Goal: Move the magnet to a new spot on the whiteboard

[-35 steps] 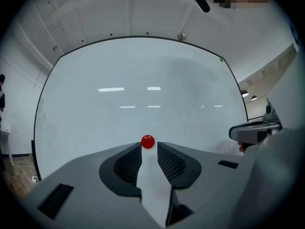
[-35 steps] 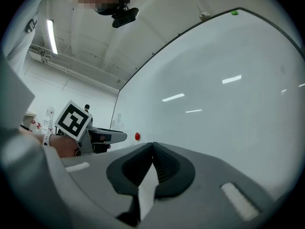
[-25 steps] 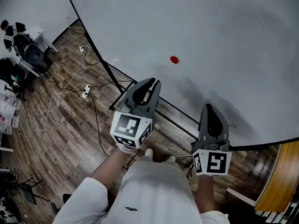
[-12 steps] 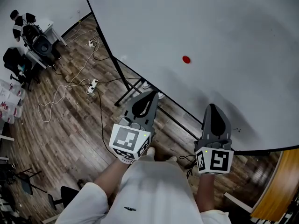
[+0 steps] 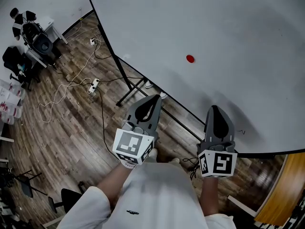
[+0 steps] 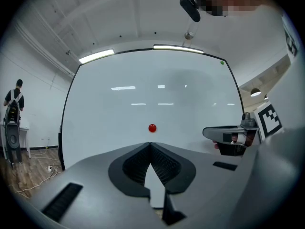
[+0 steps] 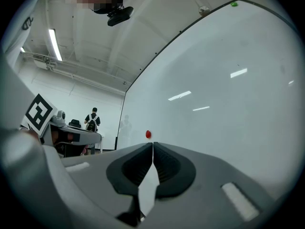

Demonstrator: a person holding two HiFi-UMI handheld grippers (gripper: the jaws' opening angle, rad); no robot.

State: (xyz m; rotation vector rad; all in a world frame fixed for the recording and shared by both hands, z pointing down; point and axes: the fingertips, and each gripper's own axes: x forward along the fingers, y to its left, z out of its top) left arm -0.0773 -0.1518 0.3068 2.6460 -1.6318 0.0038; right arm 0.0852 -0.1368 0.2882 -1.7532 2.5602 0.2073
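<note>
Holding left gripper (image 5: 156,98) and right gripper (image 5: 214,108) clenched and empty, we face the whiteboard (image 5: 238,23). Red magnet (image 5: 190,58) sits on it, apart from both.

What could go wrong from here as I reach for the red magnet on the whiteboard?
1. The left gripper and right gripper are both shut and empty. Reaching in like that would likely shove the magnet along the whiteboard instead of gripping it.
2. A corded power strip and the board's stand legs lie on the floor nearby: a possible trip when stepping closer.
</note>
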